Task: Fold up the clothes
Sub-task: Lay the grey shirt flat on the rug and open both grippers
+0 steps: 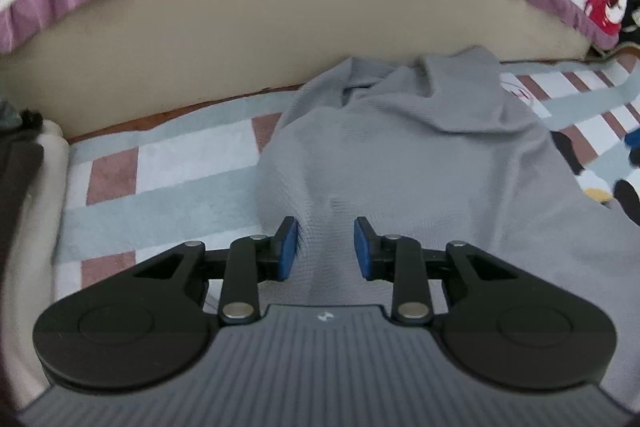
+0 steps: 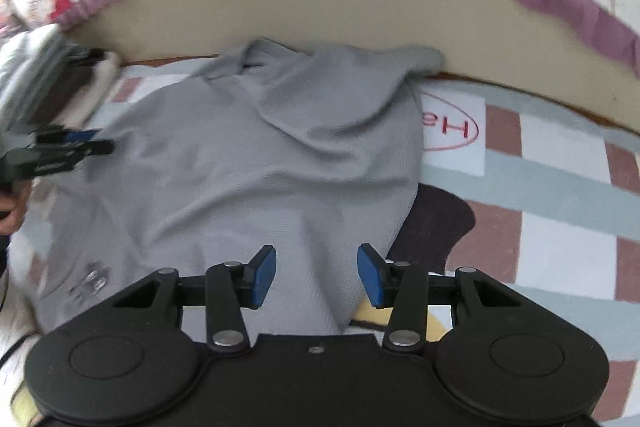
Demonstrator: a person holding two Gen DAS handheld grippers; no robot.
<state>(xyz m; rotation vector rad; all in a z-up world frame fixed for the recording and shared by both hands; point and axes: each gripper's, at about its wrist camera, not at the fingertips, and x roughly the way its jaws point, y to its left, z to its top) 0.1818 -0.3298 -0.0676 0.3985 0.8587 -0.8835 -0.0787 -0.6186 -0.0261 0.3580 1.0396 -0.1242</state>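
Below, a grey garment [image 1: 400, 155] lies rumpled on a checked rug [image 1: 180, 163], stretching toward 12 o'clock from both grippers; left gripper [image 1: 326, 247] and right gripper [image 2: 316, 277] hover over it, fingers apart.

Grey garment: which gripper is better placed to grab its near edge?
Probably the right gripper: it's open, with the grey garment edge running between its fingers. The left gripper, also open, sits over mid-cloth.
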